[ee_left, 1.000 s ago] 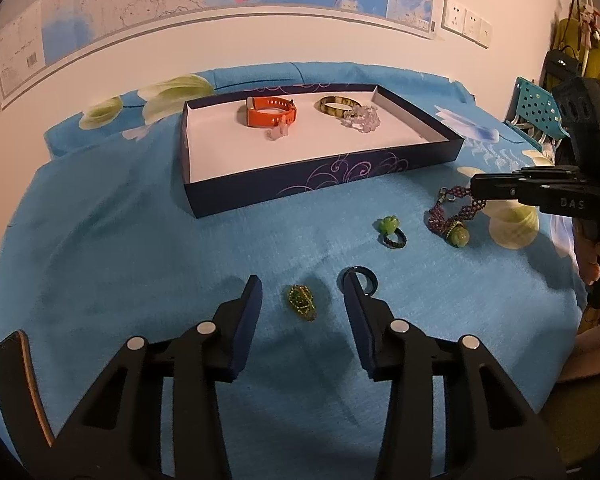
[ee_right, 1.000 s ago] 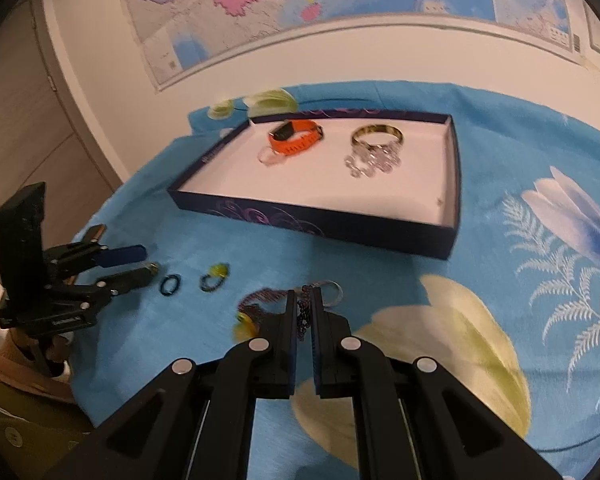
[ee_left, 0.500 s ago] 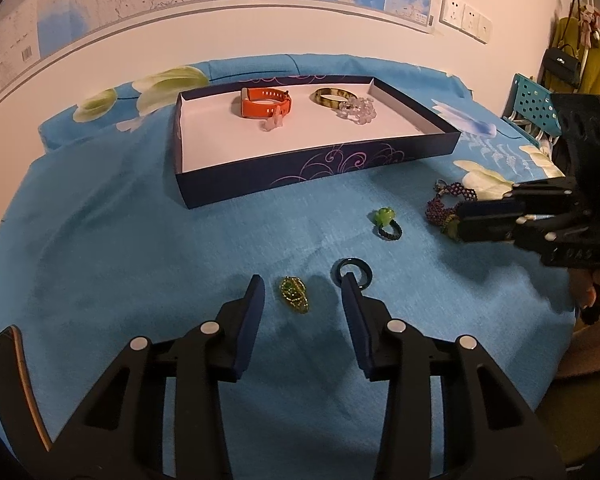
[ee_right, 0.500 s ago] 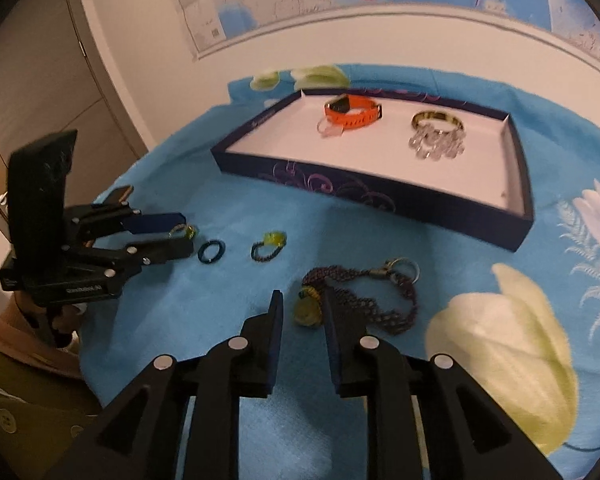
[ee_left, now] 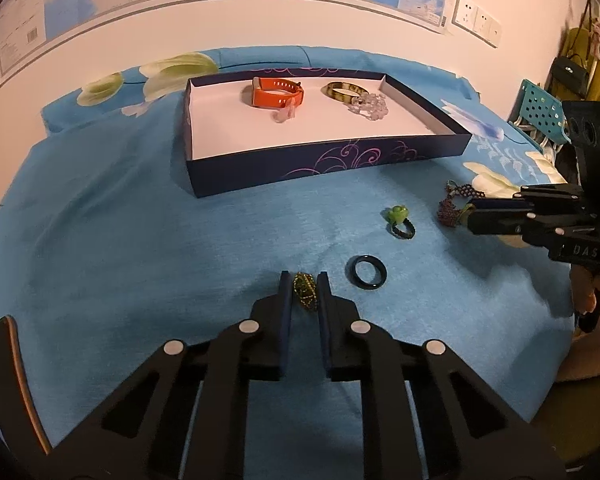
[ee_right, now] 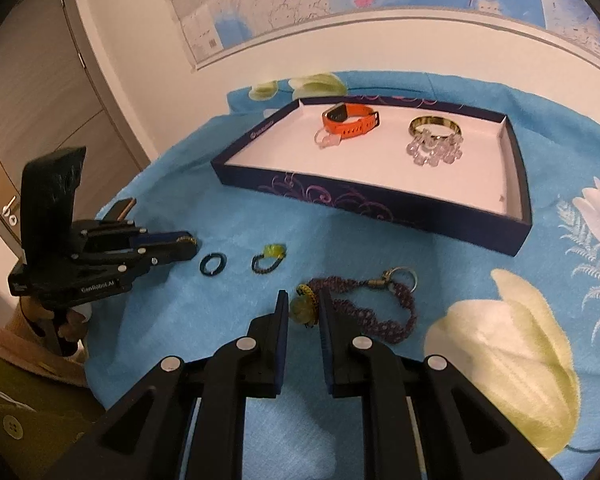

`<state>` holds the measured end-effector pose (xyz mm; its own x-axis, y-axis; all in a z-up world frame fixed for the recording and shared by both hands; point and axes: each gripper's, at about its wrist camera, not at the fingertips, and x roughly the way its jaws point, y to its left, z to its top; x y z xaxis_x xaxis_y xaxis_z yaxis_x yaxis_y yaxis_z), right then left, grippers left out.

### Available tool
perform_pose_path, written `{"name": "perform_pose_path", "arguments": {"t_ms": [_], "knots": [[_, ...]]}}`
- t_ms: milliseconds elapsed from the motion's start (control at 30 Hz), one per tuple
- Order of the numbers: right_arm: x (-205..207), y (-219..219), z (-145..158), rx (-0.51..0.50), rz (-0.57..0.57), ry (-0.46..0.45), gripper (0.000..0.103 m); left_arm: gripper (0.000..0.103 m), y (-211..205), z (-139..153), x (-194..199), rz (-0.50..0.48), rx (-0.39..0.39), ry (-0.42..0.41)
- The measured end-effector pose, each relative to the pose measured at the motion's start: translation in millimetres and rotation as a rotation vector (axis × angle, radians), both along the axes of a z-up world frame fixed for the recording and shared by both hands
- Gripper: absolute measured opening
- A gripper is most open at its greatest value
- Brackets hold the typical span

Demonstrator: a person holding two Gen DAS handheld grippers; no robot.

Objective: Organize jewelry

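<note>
While left tongs [ee_left: 304,285] narrowly bracket a beaded ring [ee_left: 304,296], right tongs [ee_right: 304,303] bracket a green bead [ee_right: 302,309].

Both grippers low (jaws narrowed)

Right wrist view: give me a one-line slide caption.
Right gripper straddles the purple bracelet's green bead; navy tray waits beyond.
</note>
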<state>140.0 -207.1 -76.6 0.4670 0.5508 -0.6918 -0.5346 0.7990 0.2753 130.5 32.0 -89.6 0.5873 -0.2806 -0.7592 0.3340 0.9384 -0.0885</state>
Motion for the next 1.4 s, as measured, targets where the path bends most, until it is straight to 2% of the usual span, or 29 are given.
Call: {"name": "perform_pose_path", "arguments": {"t_ms": [167,400,767,1033,1400], "knots": [[5,-5,7,0.015,-0.021,-0.018,0.013,0.012,-1,4,-1,0.004,-0.008,-0.013],[14,-12,21,0.036,-0.053,-0.059,0.013,0.012,2,26,4,0.006,-0.052,-0.073],[46,-16,37,0.03,-0.094,-0.124,0.013,0.012,-8,60,41,-0.017,-0.115,-0.172],[81,-14,36,0.007,-0.108,-0.125,0.013,0.012,-20,60,74,-0.022,-0.099,-0.17],[107,-11,30,-0.016,-0.113,-0.1,0.013,0.012,-34,51,106,-0.018,-0.086,-0.147]]}}
